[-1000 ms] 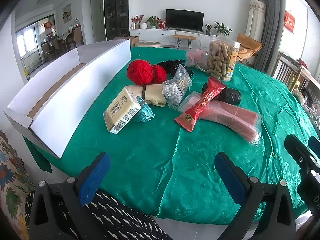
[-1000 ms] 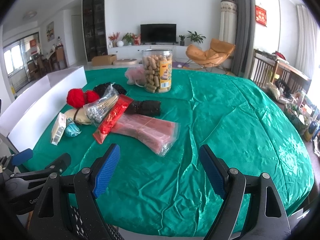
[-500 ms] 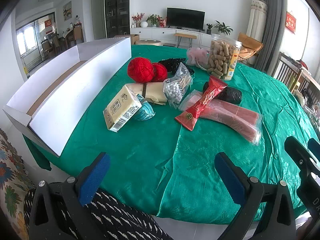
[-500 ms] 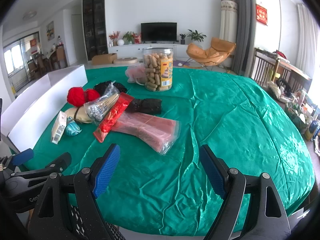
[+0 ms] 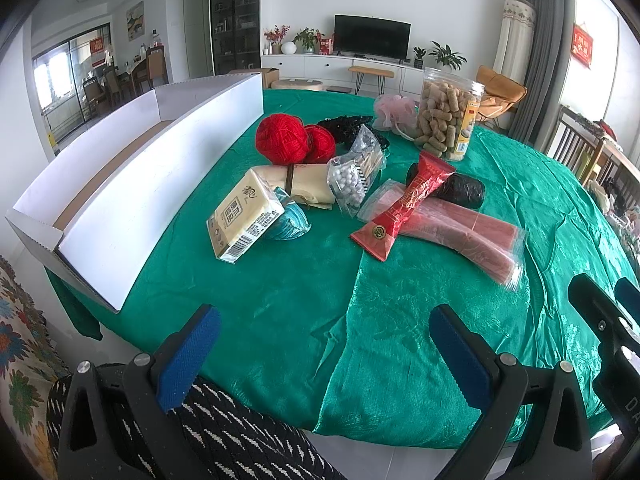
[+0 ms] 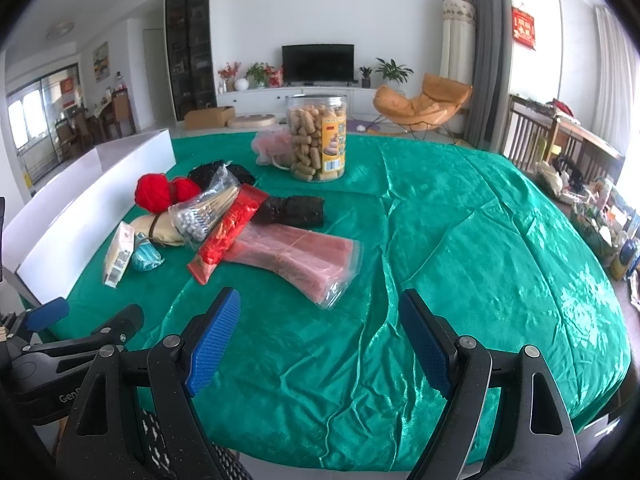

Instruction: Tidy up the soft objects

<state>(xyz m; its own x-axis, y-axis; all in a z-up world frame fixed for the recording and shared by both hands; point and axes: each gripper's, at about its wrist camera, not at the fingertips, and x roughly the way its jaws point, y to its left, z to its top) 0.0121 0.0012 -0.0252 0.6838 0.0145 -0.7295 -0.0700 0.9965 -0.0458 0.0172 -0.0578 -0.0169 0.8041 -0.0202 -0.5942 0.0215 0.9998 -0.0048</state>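
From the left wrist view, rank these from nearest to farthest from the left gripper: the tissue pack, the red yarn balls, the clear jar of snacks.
Left gripper is open, at the near table edge.
1. Cream rectangular tissue pack: nearest, left of centre, beside the white cardboard box.
2. Red yarn balls: mid-table, behind the pack.
3. Clear plastic jar of tan snacks: farthest, back right.

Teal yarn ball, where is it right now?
In the left wrist view the teal yarn ball lies left of centre on the green tablecloth, tucked against the tissue pack, just in front of the rolled cream cloth.
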